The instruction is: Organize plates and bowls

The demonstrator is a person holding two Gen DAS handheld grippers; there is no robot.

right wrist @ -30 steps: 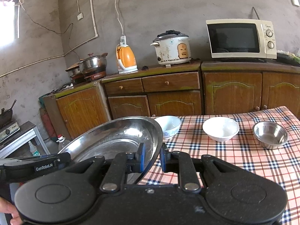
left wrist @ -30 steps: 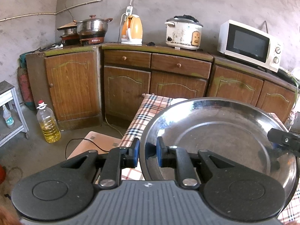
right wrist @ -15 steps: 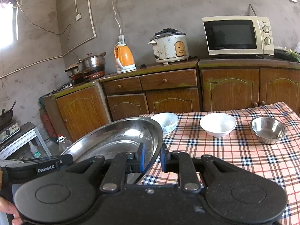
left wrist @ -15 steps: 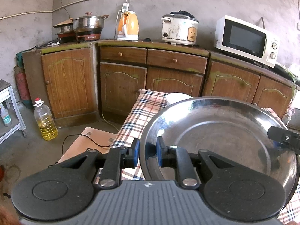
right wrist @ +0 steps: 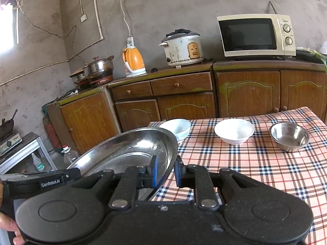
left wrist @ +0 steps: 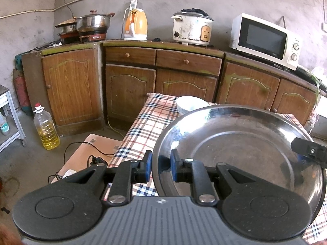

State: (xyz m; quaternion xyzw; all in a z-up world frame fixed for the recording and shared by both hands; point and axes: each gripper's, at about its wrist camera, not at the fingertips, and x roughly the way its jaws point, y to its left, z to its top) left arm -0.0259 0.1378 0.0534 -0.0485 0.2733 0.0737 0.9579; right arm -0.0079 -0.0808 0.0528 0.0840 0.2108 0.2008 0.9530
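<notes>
A large steel plate [left wrist: 241, 149] hangs in the air above the left part of the checked table, held by both grippers. My left gripper [left wrist: 160, 166] is shut on its left rim. My right gripper [right wrist: 166, 170] is shut on the opposite rim of the steel plate [right wrist: 130, 151]. The other gripper's body shows at the plate's far side in each view. On the table stand a patterned white bowl [right wrist: 176, 129], a plain white bowl [right wrist: 235, 130] and a small steel bowl [right wrist: 289, 135]. The patterned bowl [left wrist: 191, 104] peeks out behind the plate in the left wrist view.
The checked tablecloth [right wrist: 255, 167] covers the table. Wooden cabinets [left wrist: 163, 71] along the wall carry a microwave [right wrist: 255, 35], rice cooker [right wrist: 183, 48], orange kettle [right wrist: 133, 62] and pots [left wrist: 94, 25]. An oil bottle [left wrist: 46, 129], a cardboard box [left wrist: 87, 153] and cables lie on the floor.
Both views have tilted slightly, so the cabinets and table sit a little lower in frame. The plate stays gripped between both grippers.
</notes>
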